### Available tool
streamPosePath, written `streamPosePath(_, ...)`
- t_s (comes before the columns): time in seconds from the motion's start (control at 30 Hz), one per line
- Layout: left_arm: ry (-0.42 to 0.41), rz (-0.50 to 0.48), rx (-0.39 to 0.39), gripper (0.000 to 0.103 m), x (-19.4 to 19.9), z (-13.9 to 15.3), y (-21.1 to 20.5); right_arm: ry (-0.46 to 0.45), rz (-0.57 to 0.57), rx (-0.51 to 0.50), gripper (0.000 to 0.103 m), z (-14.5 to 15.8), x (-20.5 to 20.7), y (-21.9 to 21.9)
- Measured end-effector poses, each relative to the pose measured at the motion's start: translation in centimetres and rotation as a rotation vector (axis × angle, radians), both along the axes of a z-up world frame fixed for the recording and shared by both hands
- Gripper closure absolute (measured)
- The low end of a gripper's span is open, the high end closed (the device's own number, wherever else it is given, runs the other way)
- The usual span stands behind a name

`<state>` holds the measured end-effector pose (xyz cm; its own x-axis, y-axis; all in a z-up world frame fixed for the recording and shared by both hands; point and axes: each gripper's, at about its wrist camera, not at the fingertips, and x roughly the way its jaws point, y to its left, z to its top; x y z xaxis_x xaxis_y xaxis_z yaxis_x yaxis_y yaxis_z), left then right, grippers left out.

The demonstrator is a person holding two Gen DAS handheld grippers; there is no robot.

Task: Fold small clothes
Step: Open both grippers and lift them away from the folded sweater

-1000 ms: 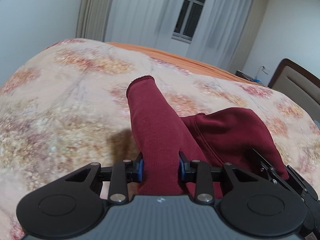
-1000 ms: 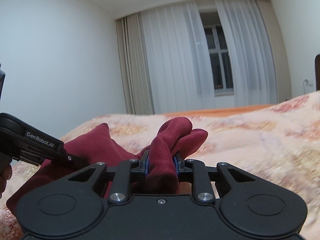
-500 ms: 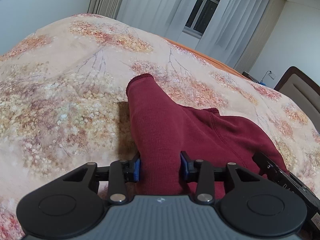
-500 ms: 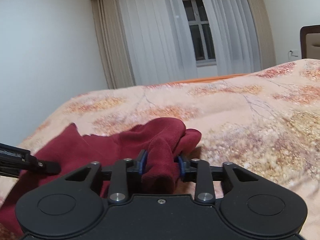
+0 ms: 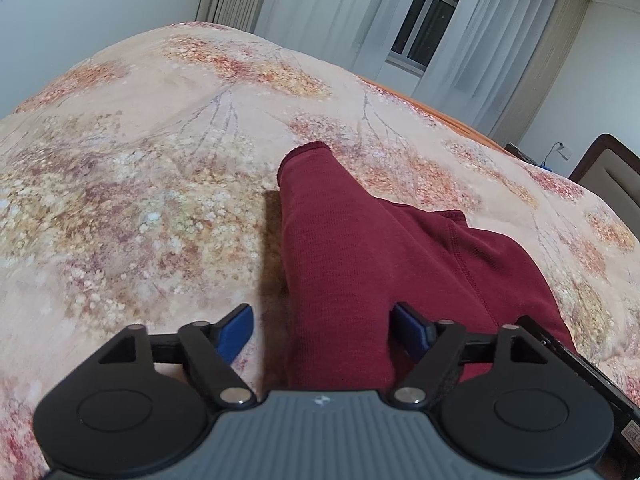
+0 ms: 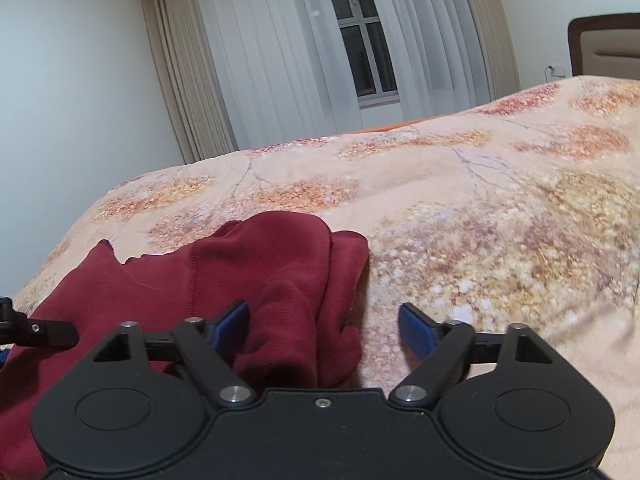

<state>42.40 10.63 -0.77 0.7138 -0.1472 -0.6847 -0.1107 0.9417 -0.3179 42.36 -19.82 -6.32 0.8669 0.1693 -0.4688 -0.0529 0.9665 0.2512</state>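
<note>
A small dark red garment [image 5: 360,264] lies on the floral bedspread [image 5: 140,200]. Its ribbed sleeve stretches away from my left gripper [image 5: 324,330], which is open with the jaws spread either side of the sleeve. In the right wrist view the same garment [image 6: 240,276] lies bunched at the left, with a folded lump between the jaws of my right gripper [image 6: 324,330], which is open too. The left gripper's edge [image 6: 36,326] shows at the far left of that view.
The bedspread [image 6: 500,220] runs wide to the right and far side. A headboard [image 6: 604,46] stands at the right. Curtains and a window [image 6: 360,52] are behind the bed. A wall socket [image 5: 560,148] is near the headboard.
Both grippers were shut on the red garment and held it up; they lowered it onto the bed and have now opened, letting it go.
</note>
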Motion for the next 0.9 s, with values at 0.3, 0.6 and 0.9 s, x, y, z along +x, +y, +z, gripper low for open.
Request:
streamPosePath(0.3,0.011,0.042,0.004,0.001,-0.6,0.5,0.1,-0.034,-0.006,0.05,0.001,0.9,-1.1,-0.9)
streamPosePath(0.6,-0.066,0.094,0.057,0.001,-3.3,2.7,-0.4,-0.101,0.017,0.063,0.001,3.1,-4.9,-2.0)
streamPosePath(0.9,-0.139,0.119,0.174,0.001,-9.3,4.7,-2.3,-0.161,0.042,0.039,0.001,5.0,-11.7,-2.8)
